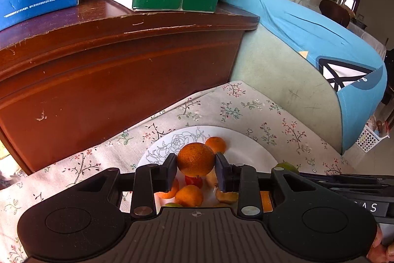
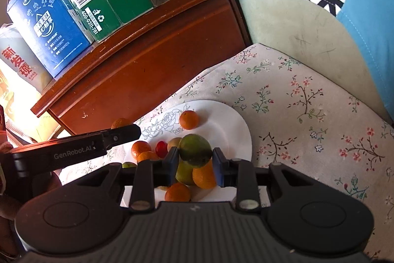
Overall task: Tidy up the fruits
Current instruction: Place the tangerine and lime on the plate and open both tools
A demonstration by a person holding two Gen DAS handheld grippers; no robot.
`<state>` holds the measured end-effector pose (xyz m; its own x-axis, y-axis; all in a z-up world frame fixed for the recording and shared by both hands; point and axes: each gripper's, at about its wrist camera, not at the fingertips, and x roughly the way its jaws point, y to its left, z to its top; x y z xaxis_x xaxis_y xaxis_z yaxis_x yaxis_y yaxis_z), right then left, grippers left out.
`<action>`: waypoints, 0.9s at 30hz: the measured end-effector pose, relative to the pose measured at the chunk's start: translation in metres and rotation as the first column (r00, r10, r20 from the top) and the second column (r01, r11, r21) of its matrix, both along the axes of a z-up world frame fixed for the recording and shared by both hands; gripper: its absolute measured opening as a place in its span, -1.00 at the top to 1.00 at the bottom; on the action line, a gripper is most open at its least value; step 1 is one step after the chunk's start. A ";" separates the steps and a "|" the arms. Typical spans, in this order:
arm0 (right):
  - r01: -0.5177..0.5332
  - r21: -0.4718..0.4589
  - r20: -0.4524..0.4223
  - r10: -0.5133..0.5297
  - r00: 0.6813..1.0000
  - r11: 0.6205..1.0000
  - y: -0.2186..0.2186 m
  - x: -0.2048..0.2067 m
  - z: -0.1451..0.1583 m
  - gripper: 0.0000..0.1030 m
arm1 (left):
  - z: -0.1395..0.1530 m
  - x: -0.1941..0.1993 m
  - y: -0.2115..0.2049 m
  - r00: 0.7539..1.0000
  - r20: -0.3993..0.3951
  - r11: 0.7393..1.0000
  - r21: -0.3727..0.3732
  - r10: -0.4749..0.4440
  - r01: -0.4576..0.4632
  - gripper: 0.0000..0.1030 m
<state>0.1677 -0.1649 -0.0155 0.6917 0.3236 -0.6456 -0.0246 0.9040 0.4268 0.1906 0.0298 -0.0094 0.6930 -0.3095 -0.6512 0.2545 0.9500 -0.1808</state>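
The left gripper [image 1: 196, 170] has an orange mandarin [image 1: 195, 159] clamped between its pads, held above the white plate [image 1: 253, 152]. The right gripper [image 2: 195, 166] squeezes a green-and-dark mango [image 2: 195, 150] over the same plate, where more mandarins [image 2: 188, 119], a red cherry tomato [image 2: 161, 148] and other fruit sit on the floral cloth [image 2: 307, 100].

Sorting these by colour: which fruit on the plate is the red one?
The small red fruit near the plate's left side, beside the oranges and just left of the right gripper; every other fruit there is orange, green or yellowish.
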 end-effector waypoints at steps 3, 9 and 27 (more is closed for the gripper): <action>-0.002 0.009 -0.005 0.002 1.000 1.000 0.003 0.008 -0.006 0.42 | -0.008 0.011 0.001 1.000 -0.026 1.000 -0.018 0.010 -0.011 0.41; -0.002 0.007 -0.014 0.003 1.000 1.000 0.008 0.022 -0.015 0.42 | -0.022 0.028 -0.002 0.999 -0.046 1.000 -0.012 0.010 -0.011 0.41; 0.036 0.009 -0.036 -0.036 0.999 0.999 0.006 0.026 -0.023 0.34 | -0.011 0.015 -0.028 0.999 0.023 0.991 0.132 -0.042 0.038 0.35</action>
